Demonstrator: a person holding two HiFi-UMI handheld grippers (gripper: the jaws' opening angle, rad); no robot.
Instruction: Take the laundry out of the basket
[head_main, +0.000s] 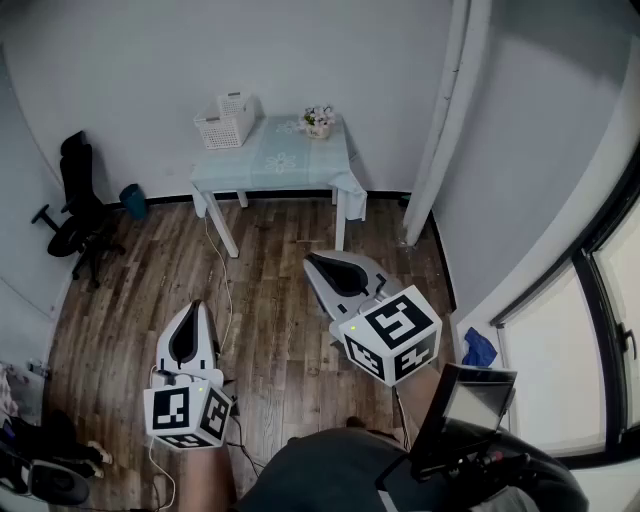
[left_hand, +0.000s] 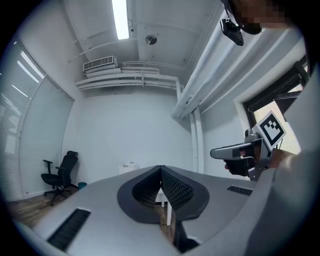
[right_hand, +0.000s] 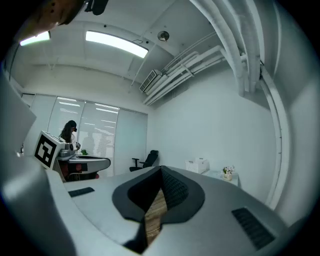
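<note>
Both grippers are held level over the wood floor, well short of the table (head_main: 262, 168) and not yet at work. The left gripper (head_main: 195, 312) and right gripper (head_main: 322, 266) each have their jaws pressed together w/ nothing between them; each gripper view shows only floor and table legs past its closed pads. The basket (head_main: 226, 121), white slotted plastic, sits at the table's back left corner, near the wall, w/ a small flower pot (head_main: 318, 121) apart from it along the back edge. What's inside the basket is too small to tell from here. Laundry should be soft, light and limp – no stiffness to lever against, so probably pinch a bunched fold near the top of the pile, not a flat layer, and lift straight up. Cloth may snag in the slots, and the basket itself looks light enough to tip or ride along – steadying its rim w/ the other gripper seems wise. The jaws must open before either grip.
</note>
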